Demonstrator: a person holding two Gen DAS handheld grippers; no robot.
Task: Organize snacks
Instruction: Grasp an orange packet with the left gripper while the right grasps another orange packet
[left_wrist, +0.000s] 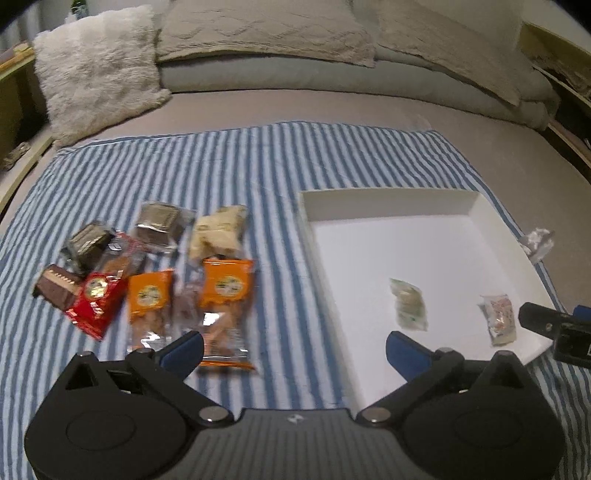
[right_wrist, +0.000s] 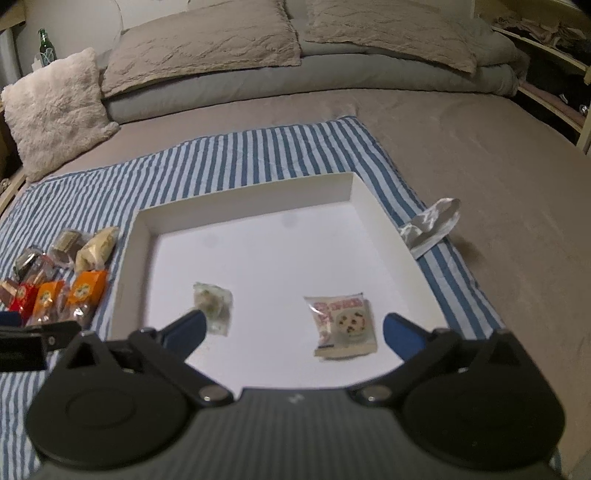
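- Setting: a bed (right_wrist: 480, 155) with beige pillows (right_wrist: 207, 40) and a fluffy cushion (left_wrist: 99, 70) at the far end; a green bottle (right_wrist: 45, 43) stands beyond the cushion, far left.
- Work surface: a blue-and-white striped cloth (left_wrist: 229, 158) spread over the bed. It is soft and may give or wrinkle under pressure.
- On the cloth, right: a shallow white tray (right_wrist: 354, 188). A crumpled clear wrapper (right_wrist: 432, 225) lies just beside its far right edge.
- Inside the tray, near side: a small green-tinted packet (right_wrist: 212, 306) to the left and a cookie packet (right_wrist: 345, 321) to the right, lying apart.
- Left of the tray: a loose pile of snacks (left_wrist: 147, 269), with orange packs (left_wrist: 225, 295), a red pack (left_wrist: 96, 299), dark wafer packs (left_wrist: 162, 221) and a pale pack (left_wrist: 218, 232), several overlapping.
- Left gripper (left_wrist: 293, 350): jaws spread wide, nothing between them, over the tray's near left edge beside the nearest orange pack.
- Right gripper (right_wrist: 291, 332): jaws spread wide and empty, above the two packets in the tray.
- Handling judgement: the packs look light, with slick, crinkly film and brittle contents. Best taken by a crimped end seal or across the narrow width, with gentle pressure.
- Progress judgement: two items placed; most of the pile remains.
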